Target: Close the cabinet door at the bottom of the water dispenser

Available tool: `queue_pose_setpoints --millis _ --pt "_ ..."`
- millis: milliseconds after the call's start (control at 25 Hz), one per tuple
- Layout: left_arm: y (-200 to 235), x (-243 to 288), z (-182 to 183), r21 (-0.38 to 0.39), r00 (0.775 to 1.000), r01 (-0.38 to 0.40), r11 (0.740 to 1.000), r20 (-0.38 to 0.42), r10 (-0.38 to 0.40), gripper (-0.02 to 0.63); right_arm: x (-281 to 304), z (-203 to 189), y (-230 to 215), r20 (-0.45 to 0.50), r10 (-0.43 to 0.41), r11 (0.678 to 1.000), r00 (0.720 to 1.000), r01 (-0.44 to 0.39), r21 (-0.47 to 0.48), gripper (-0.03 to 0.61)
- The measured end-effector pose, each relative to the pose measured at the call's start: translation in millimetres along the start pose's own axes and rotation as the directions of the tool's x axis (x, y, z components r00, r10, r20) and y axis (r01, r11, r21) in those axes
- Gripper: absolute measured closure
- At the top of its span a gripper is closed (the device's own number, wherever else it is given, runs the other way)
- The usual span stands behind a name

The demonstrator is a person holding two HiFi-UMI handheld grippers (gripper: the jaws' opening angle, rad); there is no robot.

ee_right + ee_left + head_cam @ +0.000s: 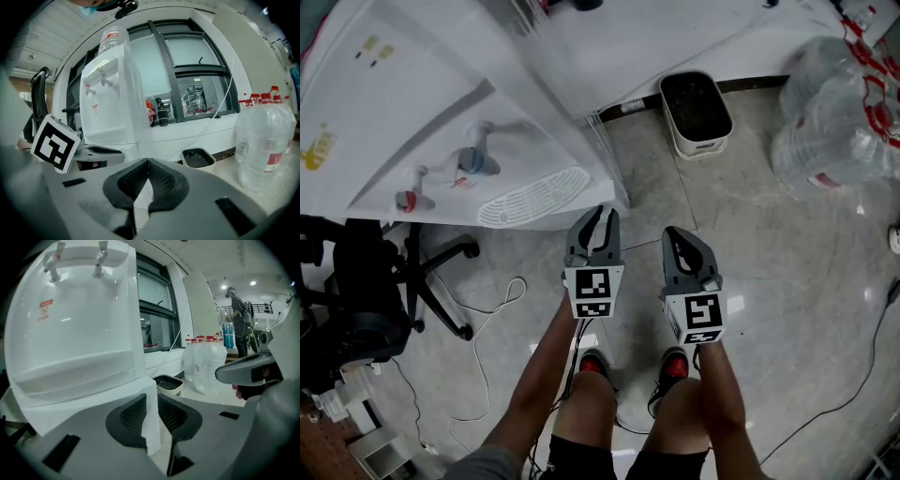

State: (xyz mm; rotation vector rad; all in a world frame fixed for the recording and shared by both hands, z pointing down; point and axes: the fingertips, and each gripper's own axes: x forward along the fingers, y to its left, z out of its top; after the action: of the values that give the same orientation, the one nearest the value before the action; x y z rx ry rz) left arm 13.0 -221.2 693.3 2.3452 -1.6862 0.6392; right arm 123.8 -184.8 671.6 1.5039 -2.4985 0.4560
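Nearest us, the left gripper (152,403) has its jaws a little apart, pinching the free edge of the cabinet door (151,423), a thin white panel standing out from the foot of the water dispenser (441,112). Just beside it, the right gripper (148,161) has its jaws closed tip to tip, holding nothing. Around them lie the tiled floor (769,262), a small bin (696,112) by the wall, big water bottles (839,112) and an office chair (366,291).

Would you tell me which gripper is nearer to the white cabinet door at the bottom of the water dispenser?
Left. The left gripper grips the white cabinet door by its edge; the right gripper is beside it, shut, off the door.
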Motion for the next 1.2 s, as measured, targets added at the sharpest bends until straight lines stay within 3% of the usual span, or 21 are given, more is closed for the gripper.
queue_pose_setpoints --millis 1200 --pt "17 19 3 0.023 0.998 -0.023 0.999 0.053 0.022 0.52 9 -8 -2 0.017 -0.008 0.999 1.0 0.009 -0.047 0.56"
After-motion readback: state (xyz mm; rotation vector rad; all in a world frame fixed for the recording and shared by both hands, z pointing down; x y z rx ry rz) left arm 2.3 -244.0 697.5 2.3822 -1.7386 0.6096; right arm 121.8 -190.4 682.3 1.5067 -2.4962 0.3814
